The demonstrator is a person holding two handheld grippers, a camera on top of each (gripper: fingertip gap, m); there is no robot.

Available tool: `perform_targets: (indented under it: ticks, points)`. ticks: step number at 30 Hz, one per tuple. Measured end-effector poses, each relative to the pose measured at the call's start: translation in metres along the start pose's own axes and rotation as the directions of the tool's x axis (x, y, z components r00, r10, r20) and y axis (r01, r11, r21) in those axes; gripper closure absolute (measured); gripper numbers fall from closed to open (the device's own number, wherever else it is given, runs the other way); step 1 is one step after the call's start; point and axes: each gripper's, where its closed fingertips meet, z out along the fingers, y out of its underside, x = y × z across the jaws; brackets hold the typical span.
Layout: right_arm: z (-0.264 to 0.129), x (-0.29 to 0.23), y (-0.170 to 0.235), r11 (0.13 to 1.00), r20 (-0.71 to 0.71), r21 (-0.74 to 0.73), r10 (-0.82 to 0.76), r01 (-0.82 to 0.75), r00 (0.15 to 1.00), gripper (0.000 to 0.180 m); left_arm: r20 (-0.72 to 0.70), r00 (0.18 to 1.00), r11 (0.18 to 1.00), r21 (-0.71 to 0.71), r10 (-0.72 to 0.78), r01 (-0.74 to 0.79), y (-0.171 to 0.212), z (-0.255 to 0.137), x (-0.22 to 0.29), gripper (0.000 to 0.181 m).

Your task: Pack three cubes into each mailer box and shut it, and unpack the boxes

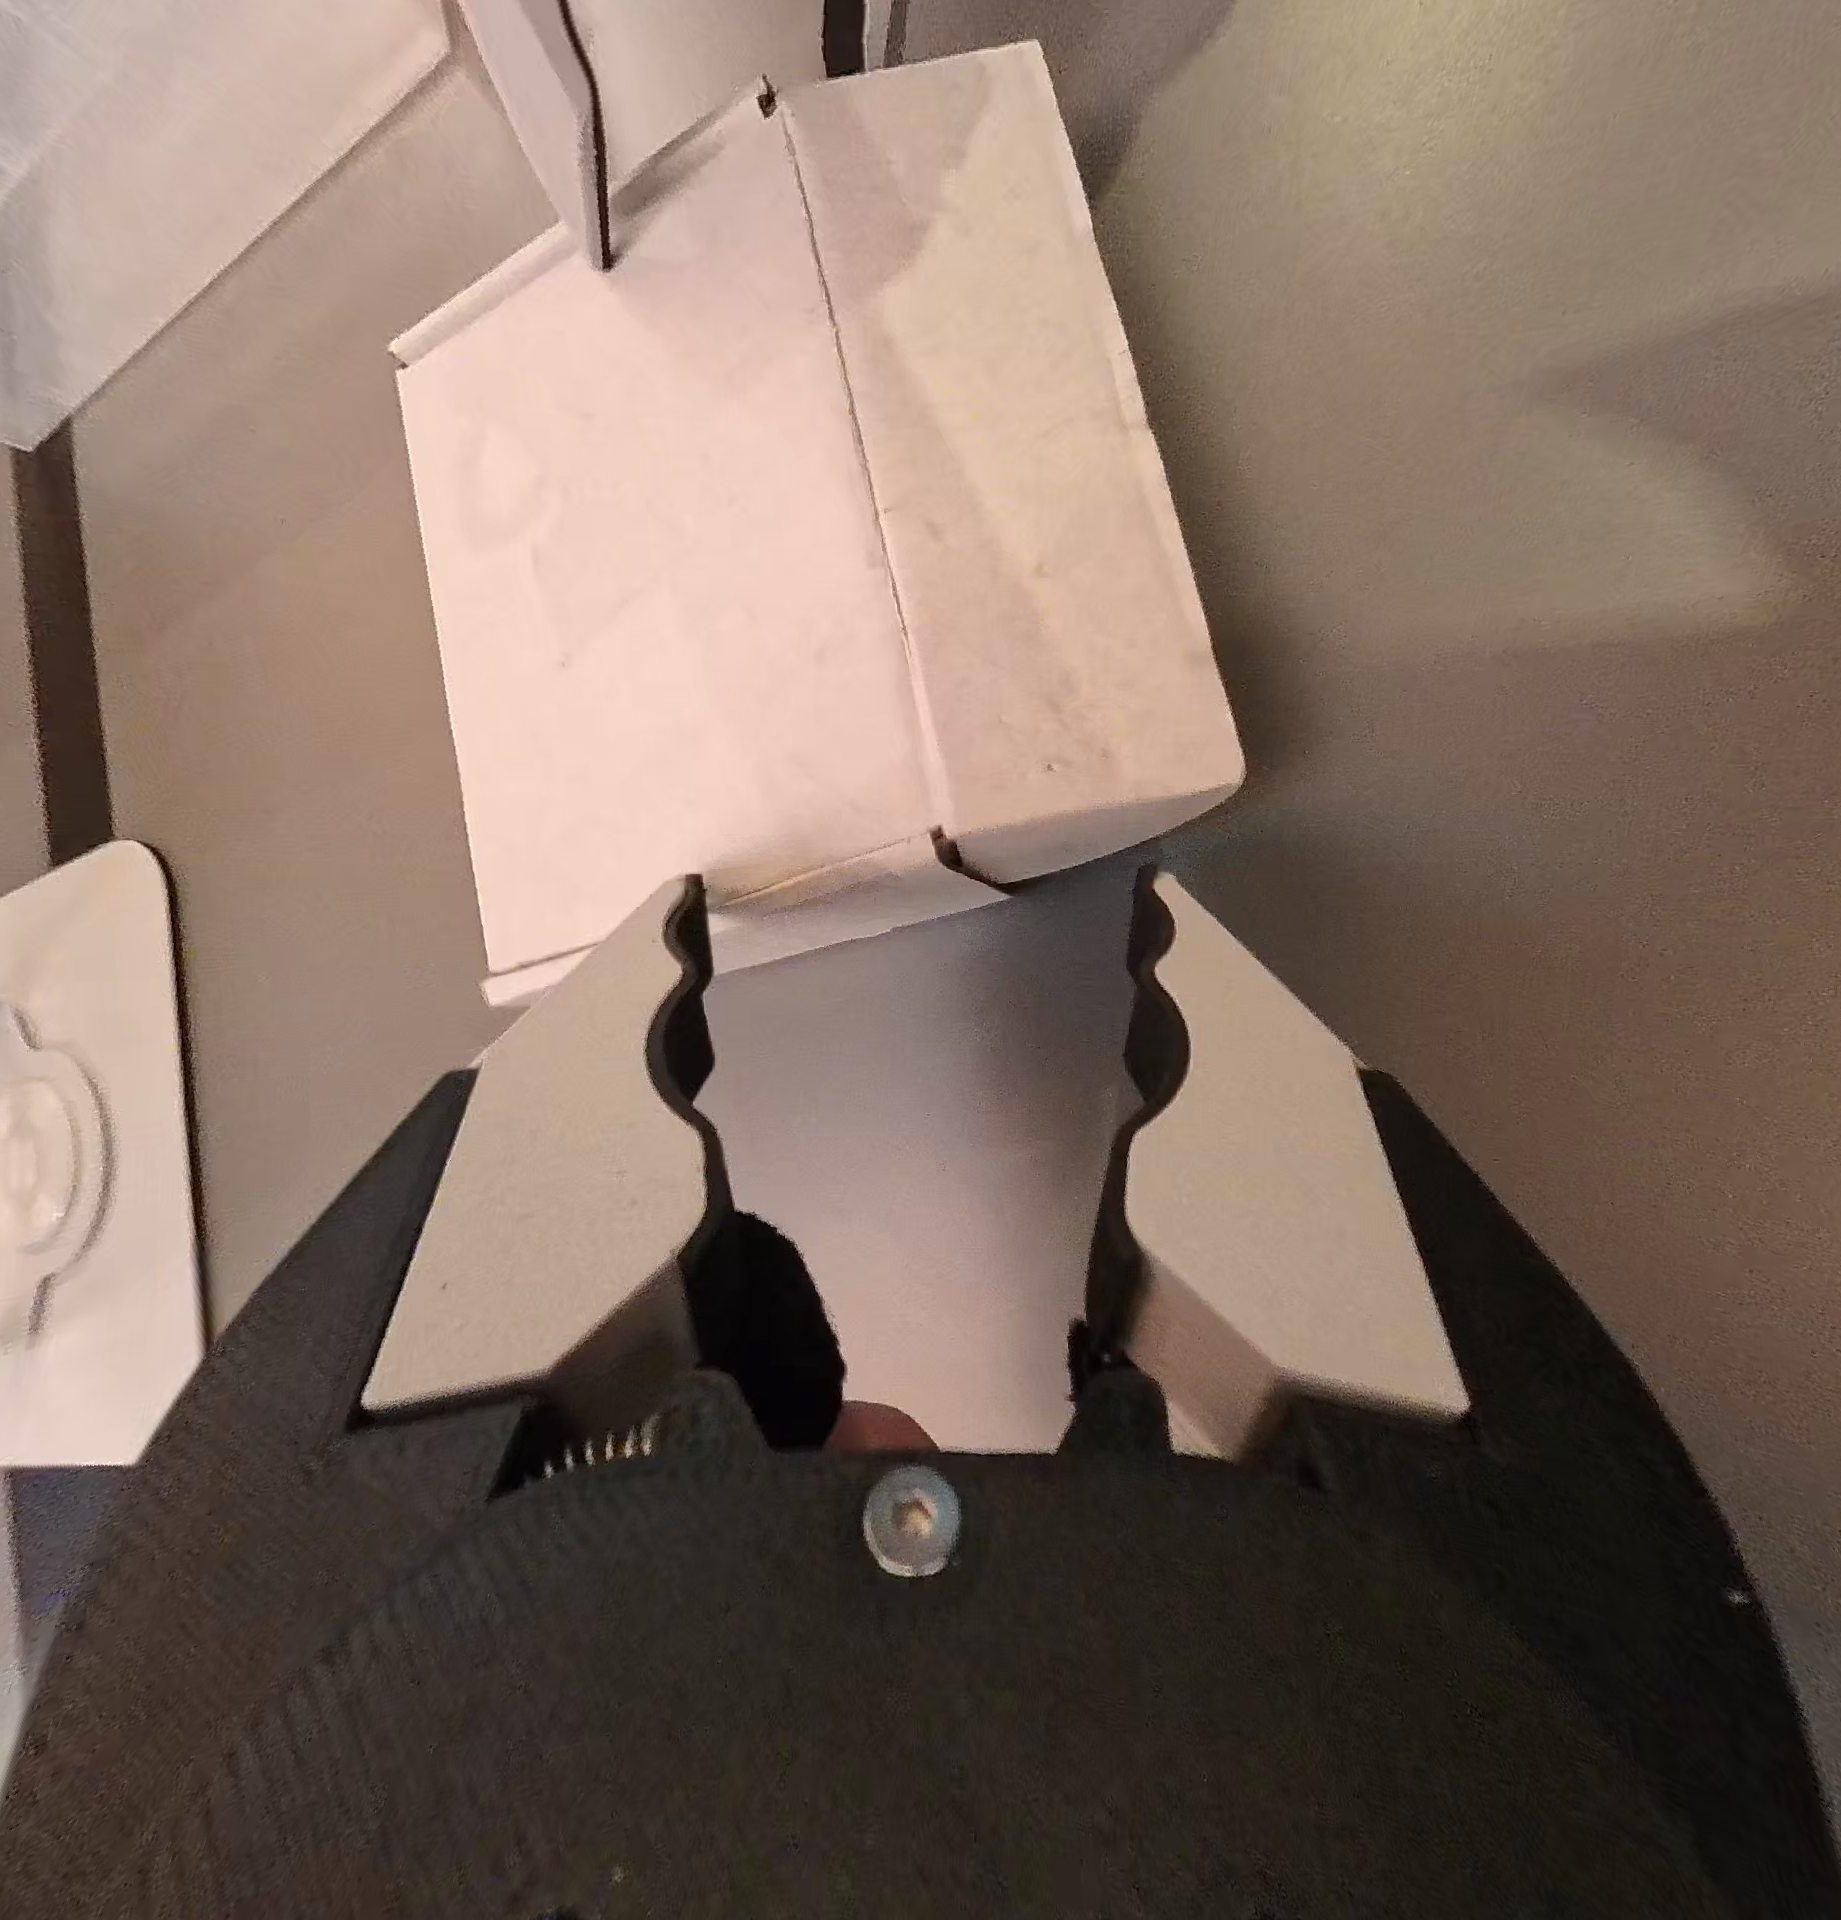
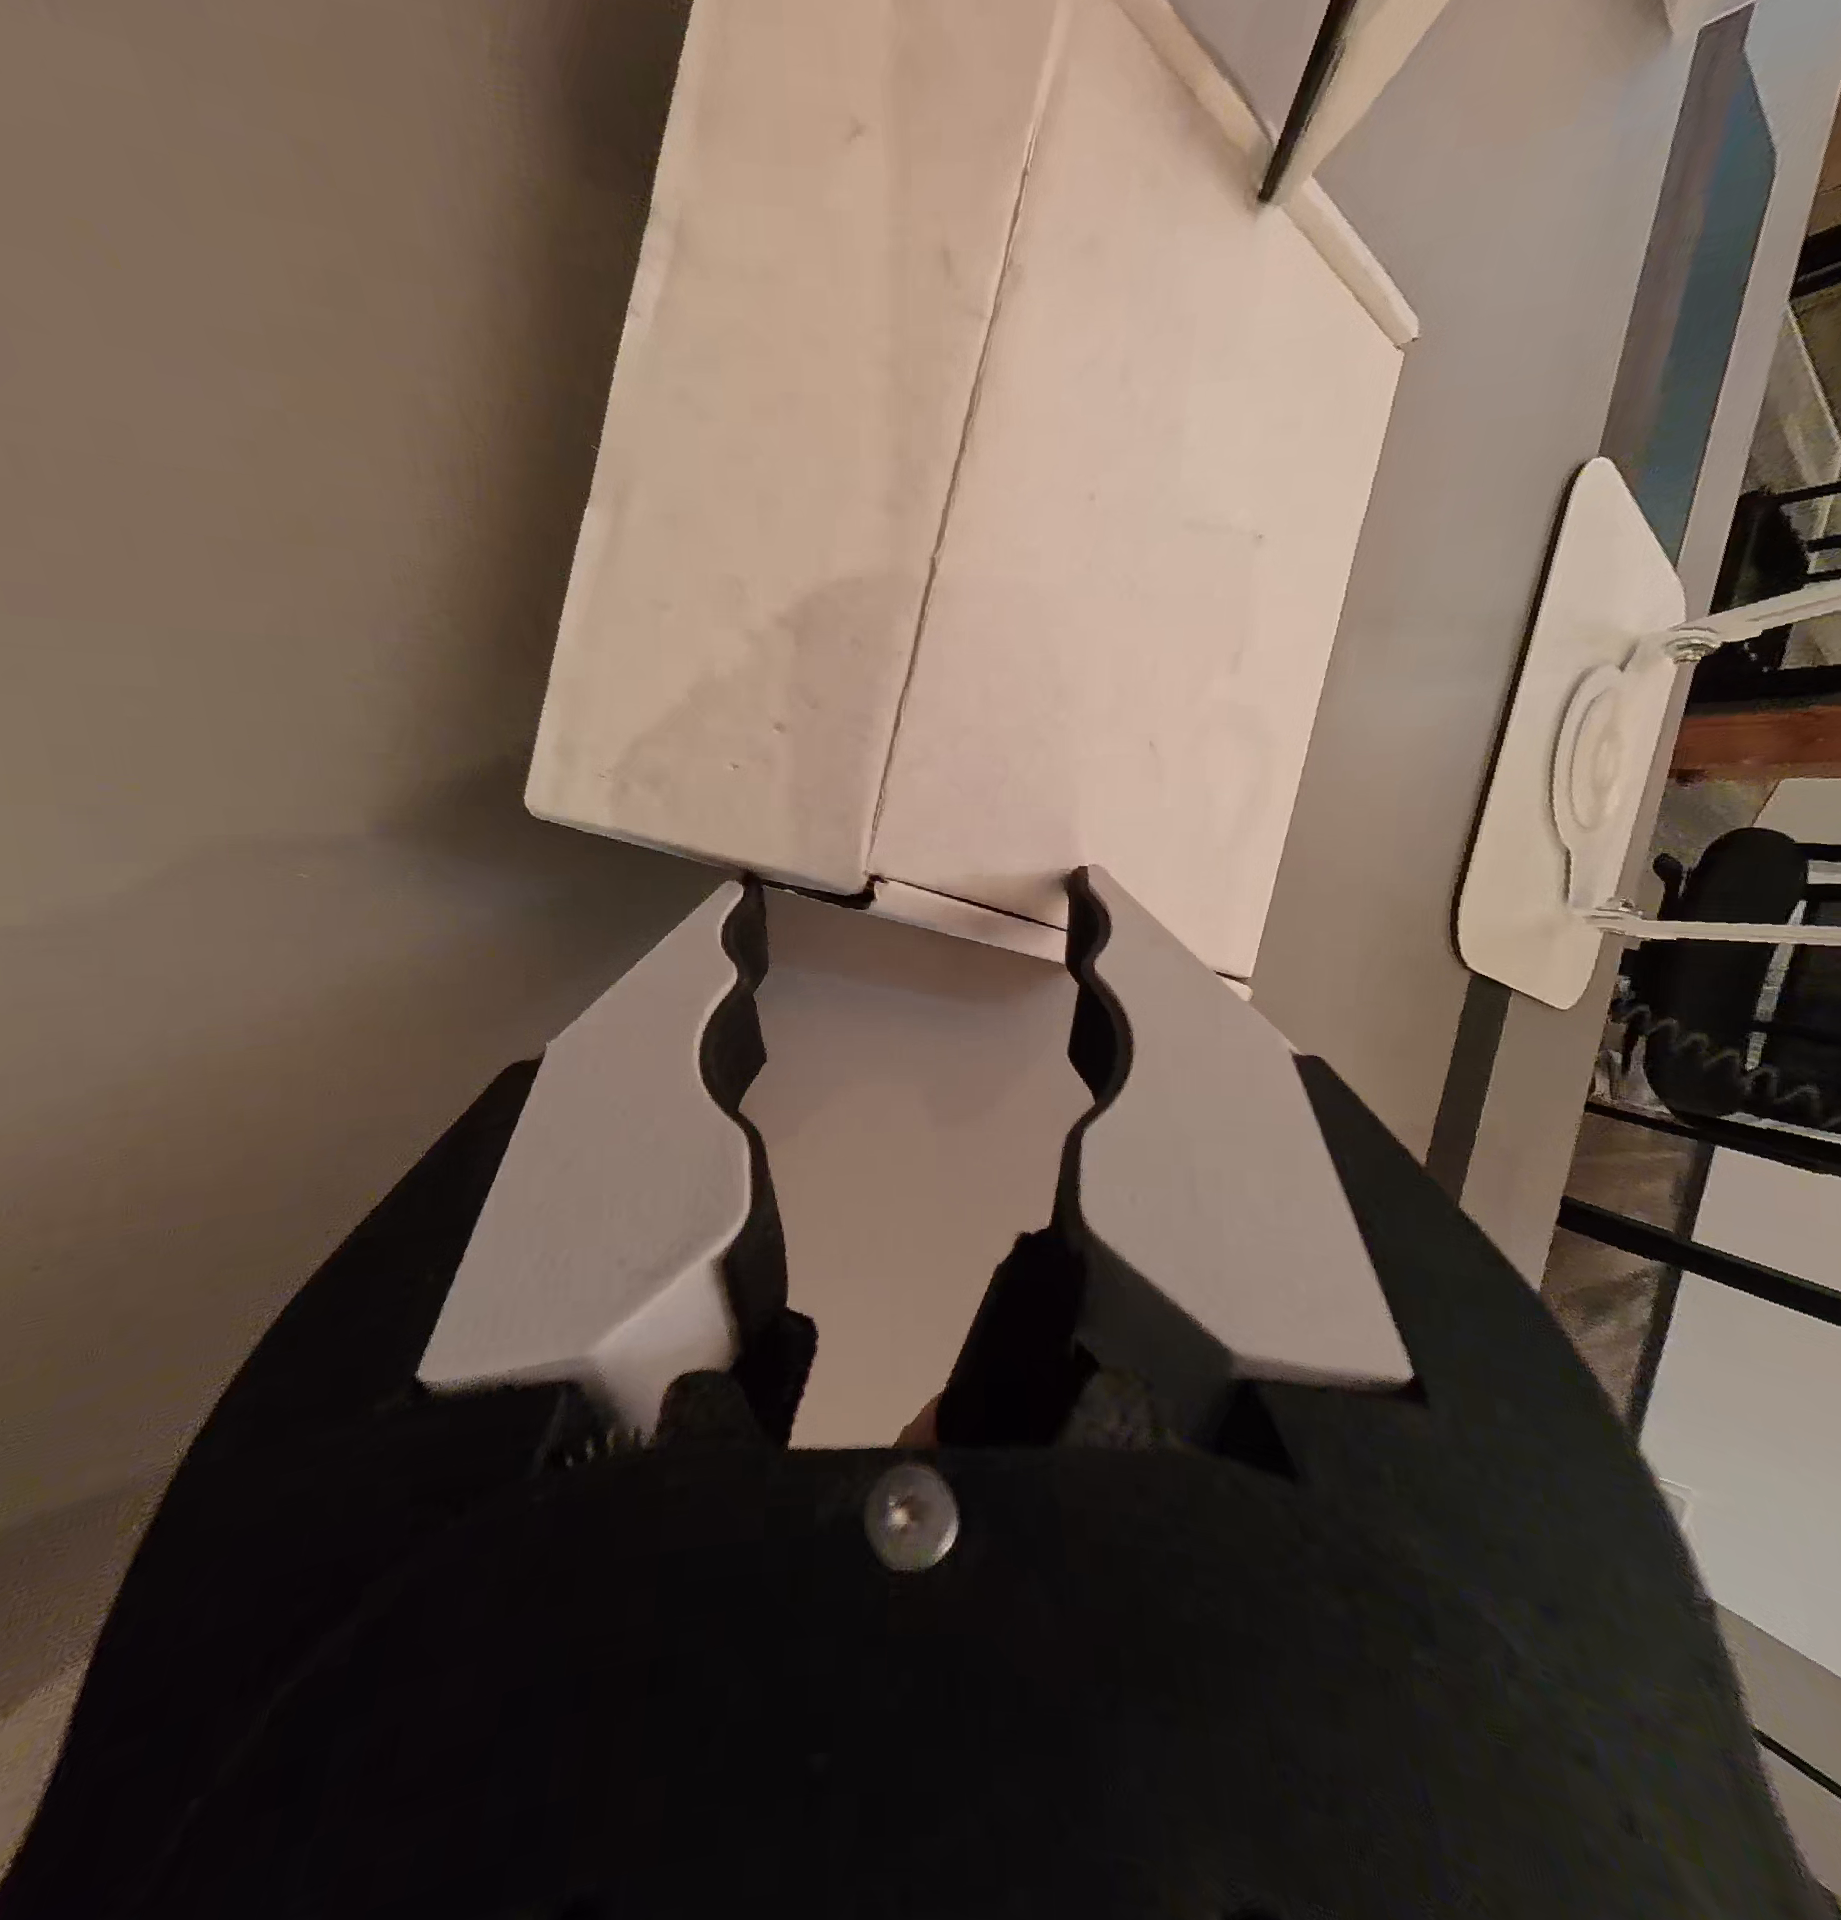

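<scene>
A shut white mailer box (image 1: 791,499) fills the middle of the left wrist view, turned so one long edge faces the camera. My left gripper (image 1: 921,894) is open, with its fingertips at the box's near end; a pale surface fills the gap between the fingers. The same box (image 2: 947,468) shows in the right wrist view from its other end. My right gripper (image 2: 911,899) is open, fingertips at that end. Each gripper's finger shows at the far end in the other's view: the right one (image 1: 583,125) and the left one (image 2: 1321,94). No cubes show.
The grey table (image 1: 1518,727) lies under the box. A white plate with a clear mount stands near the table's edge (image 1: 74,1143) (image 2: 1560,748). A white sheet or box (image 1: 116,187) lies at the far left. Black frames and a chair (image 2: 1747,935) stand beyond the table.
</scene>
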Motion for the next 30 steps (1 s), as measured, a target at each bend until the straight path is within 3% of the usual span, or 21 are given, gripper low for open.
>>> perform_targets:
  ticks: [4, 13, 24, 28, 30]
  points:
    - [0.001, 0.002, 0.0, 1.0, -0.027, 0.008, -0.015, 0.015, 1.0, 0.124, -0.023, 0.997, 0.996, 0.058, -0.069, 0.071, -0.003, -0.001, -0.001, 0.102]
    - [0.002, 0.002, 0.0, 0.999, -0.078, 0.008, -0.04, 0.041, 0.996, 0.127, 0.067, 0.997, 0.999, 0.017, -0.031, 0.03, 0.0, 0.005, -0.003, 0.1]
    - [-0.01, -0.014, -0.009, 0.973, 0.274, 0.089, 0.179, -0.211, 0.945, 0.093, -0.163, 0.959, 0.963, 0.103, -0.23, 0.249, -0.012, -0.004, 0.001, 0.089]
    - [-0.007, -0.006, -0.01, 0.961, 0.241, 0.088, 0.234, -0.262, 0.942, 0.109, -0.102, 0.946, 0.943, 0.1, -0.307, 0.317, -0.012, -0.002, -0.011, 0.107]
    - [-0.007, -0.007, -0.011, 0.957, 0.23, 0.074, 0.256, -0.28, 0.939, 0.109, -0.055, 0.959, 0.957, 0.077, -0.277, 0.281, -0.01, 0.002, -0.008, 0.098]
